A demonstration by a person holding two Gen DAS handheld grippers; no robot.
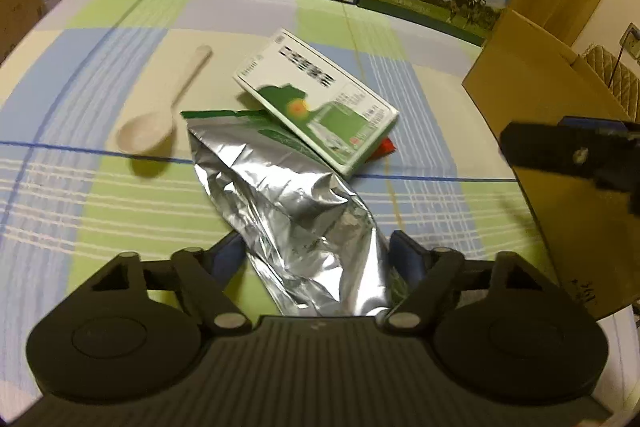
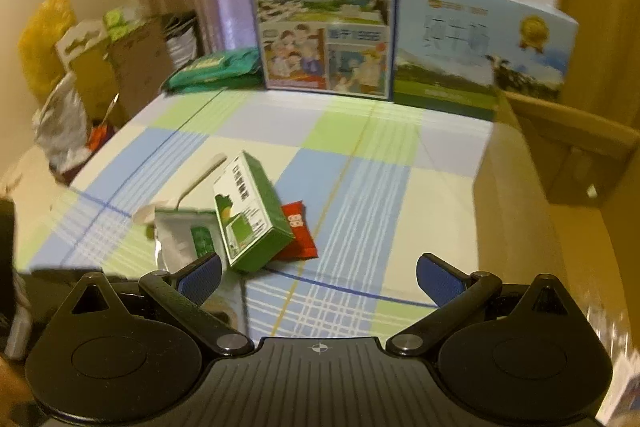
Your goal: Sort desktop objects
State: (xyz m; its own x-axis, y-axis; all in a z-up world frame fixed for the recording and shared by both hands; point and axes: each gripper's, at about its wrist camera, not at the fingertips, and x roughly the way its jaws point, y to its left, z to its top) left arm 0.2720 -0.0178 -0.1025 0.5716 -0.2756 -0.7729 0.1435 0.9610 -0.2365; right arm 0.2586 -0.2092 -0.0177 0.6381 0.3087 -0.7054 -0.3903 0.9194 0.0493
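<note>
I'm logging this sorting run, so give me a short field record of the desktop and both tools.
surface: checked tablecloth
left tool: open, fingers either side of the foil pouch
right tool: open, holding nothing
green-and-white box: lies on the pouch's top end
spoon: left of pouch, apart
red packet: partly under the box
cardboard box: right side

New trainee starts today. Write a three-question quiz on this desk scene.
1. True or false: the left tool has its fingers around the foil bag.
2. What lies under the green-and-white box? A) spoon B) foil bag and red packet C) milk carton
3. Fill in: the spoon lies to the ___ of the foil bag in the left wrist view.

Key: 1 true; 2 B, the bag and red packet; 3 left.
</note>
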